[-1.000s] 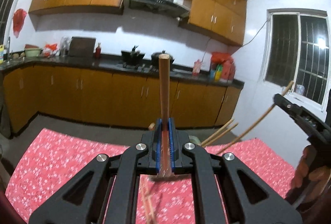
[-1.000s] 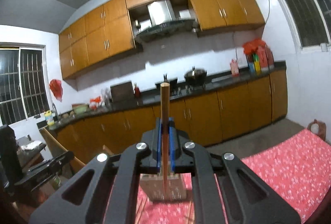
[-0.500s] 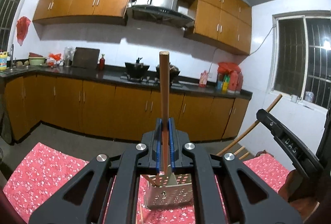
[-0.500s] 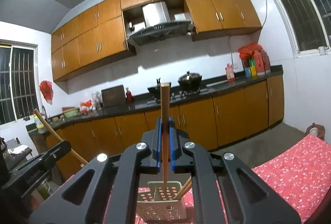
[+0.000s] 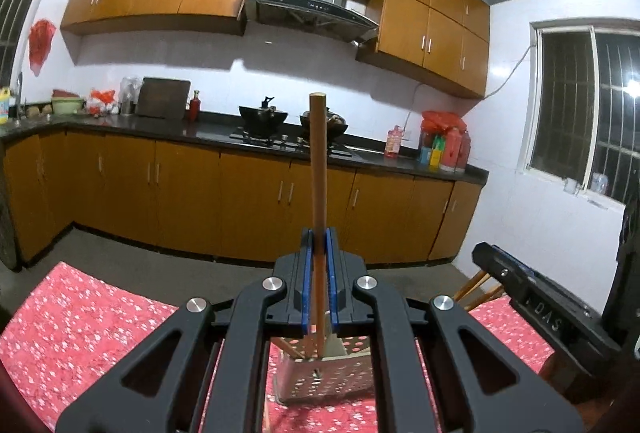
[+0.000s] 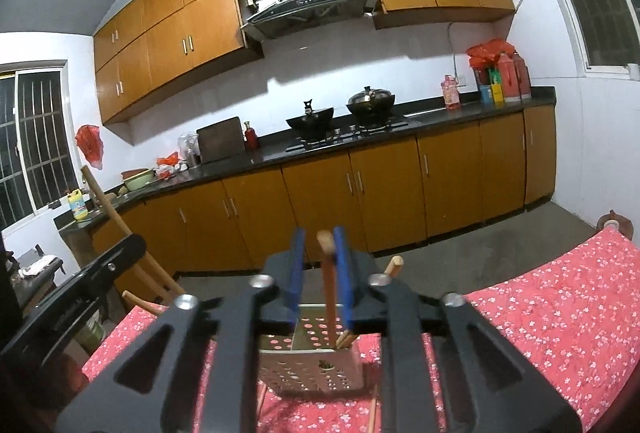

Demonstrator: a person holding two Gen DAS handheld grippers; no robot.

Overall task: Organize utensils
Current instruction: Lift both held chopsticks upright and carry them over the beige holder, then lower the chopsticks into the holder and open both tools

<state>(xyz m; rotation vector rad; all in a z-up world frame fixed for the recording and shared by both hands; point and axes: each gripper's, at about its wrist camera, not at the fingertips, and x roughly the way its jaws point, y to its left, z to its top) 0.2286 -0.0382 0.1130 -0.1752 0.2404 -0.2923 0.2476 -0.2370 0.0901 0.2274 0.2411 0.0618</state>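
Your right tool point(image 6: 319, 273) is opening; its chopstick point(image 6: 329, 285) sits loose between the pads, leaning vs. the right pad, low end already in the perforated holder point(image 6: 316, 365) on the red-cloth desk point(image 6: 560, 313). Left tool point(image 5: 319, 281) is pinched on another chopstick point(image 5: 318, 169), long axis upright, tip over the same holder. Risk: lower that one off-center & it'll prob. catch the rim, or knock sticks already inside.
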